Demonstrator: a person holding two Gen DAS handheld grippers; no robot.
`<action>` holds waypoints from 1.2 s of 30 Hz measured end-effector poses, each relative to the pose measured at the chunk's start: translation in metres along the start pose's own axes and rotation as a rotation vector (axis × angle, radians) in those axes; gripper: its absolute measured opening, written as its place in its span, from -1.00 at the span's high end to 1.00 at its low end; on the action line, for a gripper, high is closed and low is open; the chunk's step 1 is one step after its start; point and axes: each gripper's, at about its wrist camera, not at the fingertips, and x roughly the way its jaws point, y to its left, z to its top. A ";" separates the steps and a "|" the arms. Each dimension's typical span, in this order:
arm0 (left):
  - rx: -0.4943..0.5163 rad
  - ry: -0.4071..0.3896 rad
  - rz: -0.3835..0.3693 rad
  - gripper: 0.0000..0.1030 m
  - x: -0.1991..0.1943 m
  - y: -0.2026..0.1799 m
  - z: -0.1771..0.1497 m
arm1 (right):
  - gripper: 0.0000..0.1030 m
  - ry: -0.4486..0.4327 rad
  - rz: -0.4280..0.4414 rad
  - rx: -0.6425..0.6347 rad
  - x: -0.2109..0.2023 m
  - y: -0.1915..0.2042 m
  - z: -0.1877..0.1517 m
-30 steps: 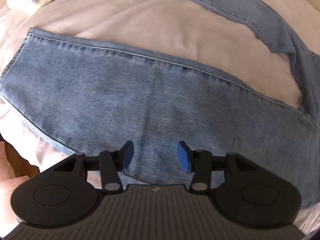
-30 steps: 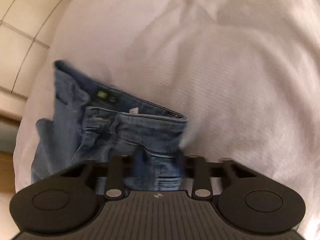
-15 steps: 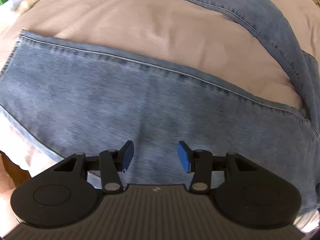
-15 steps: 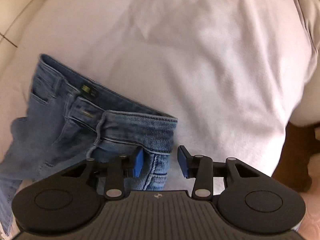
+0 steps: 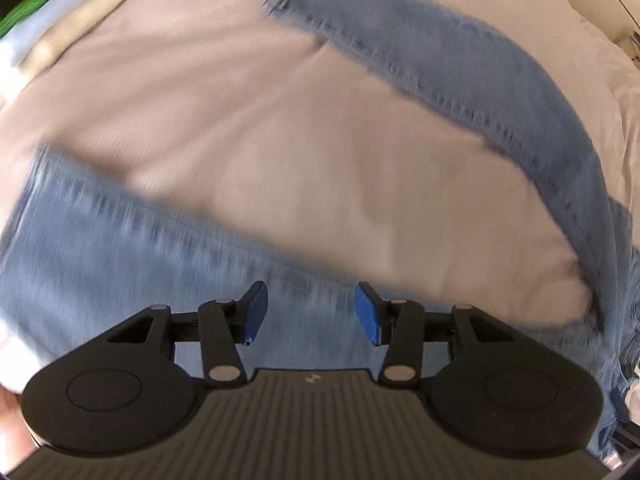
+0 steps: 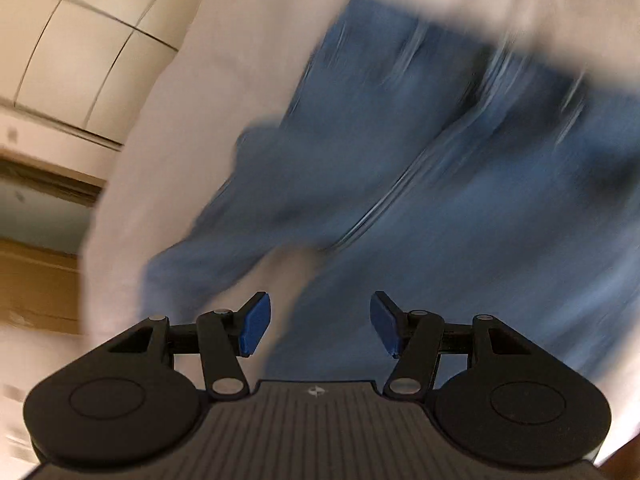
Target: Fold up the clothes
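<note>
Two legs of the jeans [image 5: 132, 256] lie splayed apart on the bed [image 5: 320, 152], a wedge of bare sheet between them, so you likely need one leg laid over the other first. Your left gripper [image 5: 307, 312] hangs over the near leg, fingers apart and empty. Your right gripper [image 6: 316, 322] is likewise spread and empty, near the crotch; that view is blurred. Folded clothes [image 5: 36, 28] sit at the far corner, well clear.
</note>
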 end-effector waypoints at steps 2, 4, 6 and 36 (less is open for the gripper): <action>0.022 0.001 -0.019 0.17 0.011 -0.001 0.026 | -0.13 0.014 0.015 0.016 0.034 0.020 -0.013; 0.036 -0.006 -0.037 0.17 0.023 -0.003 0.053 | -0.13 0.029 0.030 0.032 0.068 0.040 -0.027; 0.032 -0.019 -0.058 0.15 0.036 -0.004 0.082 | -0.13 0.043 0.045 0.048 0.102 0.060 -0.040; 0.181 -0.540 -0.196 0.78 -0.046 0.014 0.235 | 0.90 -0.018 0.067 0.430 0.159 0.098 -0.054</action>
